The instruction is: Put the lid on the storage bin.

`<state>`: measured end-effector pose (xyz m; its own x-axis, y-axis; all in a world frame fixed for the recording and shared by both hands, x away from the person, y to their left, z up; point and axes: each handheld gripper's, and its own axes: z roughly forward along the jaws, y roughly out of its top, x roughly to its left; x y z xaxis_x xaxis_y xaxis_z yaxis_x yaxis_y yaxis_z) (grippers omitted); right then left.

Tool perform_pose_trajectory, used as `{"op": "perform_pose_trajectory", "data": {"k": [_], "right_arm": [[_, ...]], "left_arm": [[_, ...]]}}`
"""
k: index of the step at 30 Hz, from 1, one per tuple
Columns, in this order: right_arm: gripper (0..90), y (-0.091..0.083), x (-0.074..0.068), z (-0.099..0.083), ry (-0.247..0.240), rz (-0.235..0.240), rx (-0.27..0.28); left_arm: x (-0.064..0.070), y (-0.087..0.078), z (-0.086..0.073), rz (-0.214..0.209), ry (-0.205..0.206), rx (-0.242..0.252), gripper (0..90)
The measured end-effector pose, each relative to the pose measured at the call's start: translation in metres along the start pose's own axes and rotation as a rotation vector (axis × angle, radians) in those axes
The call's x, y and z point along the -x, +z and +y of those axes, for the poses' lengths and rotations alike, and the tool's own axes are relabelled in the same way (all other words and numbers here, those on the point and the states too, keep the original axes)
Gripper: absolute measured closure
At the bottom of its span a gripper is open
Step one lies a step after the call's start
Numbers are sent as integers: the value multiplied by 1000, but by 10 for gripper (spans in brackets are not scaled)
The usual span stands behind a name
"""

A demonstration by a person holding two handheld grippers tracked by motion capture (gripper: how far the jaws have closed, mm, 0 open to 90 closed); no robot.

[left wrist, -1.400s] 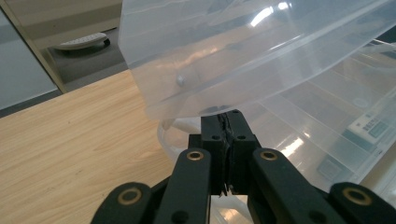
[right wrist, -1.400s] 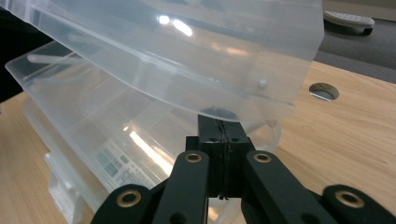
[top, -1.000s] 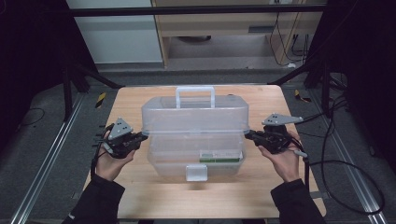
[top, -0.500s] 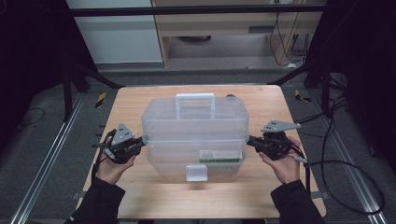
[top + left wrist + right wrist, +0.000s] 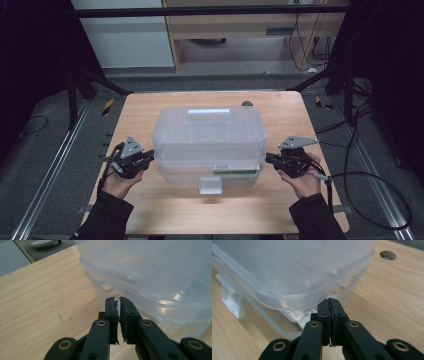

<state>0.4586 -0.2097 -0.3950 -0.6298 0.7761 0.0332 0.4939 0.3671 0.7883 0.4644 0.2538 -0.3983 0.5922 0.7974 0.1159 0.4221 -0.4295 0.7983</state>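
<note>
Clear plastic box mid-table, lid shut, handle on top; left gripper and right gripper at its two ends. From the left gripper view: fingers clenched, empty, beneath the lid rim. From the right gripper view: fingers clenched, empty, under the rim. Probably light, stiff, slippery; best lifted under both rims.

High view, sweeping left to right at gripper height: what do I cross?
left gripper → clear plastic box → right gripper → black cable looping off the table's right side.
</note>
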Motion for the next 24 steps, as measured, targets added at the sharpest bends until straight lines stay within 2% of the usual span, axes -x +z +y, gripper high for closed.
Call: {"op": "perform_pose_trajectory", "data": {"k": [3, 5, 7, 9, 14, 17, 19, 24], "right_arm": [[882, 5, 3, -3, 3, -20, -37], [881, 6, 9, -6, 25, -9, -29], [872, 7, 15, -10, 24, -53, -42], [859, 7, 23, -15, 41, -74, -38], [761, 11, 39, -27, 97, -133, -21], [692, 14, 47, -32, 94, -172, -42], [639, 16, 51, -36, 112, -188, -55], [522, 17, 63, -43, 150, -234, -74]], "left_arm": [[-5, 2, -4, 13, -15, 2, 825], [-9, 5, -7, 32, -29, -4, 814], [-13, 8, -11, 53, -42, -9, 793], [-19, 12, -16, 67, -67, -19, 770], [-33, 21, -31, 105, -139, -32, 649], [-40, 26, -39, 152, -157, -33, 546], [-46, 28, -44, 169, -169, -33, 470], [-58, 30, -54, 216, -218, -37, 378]]}}
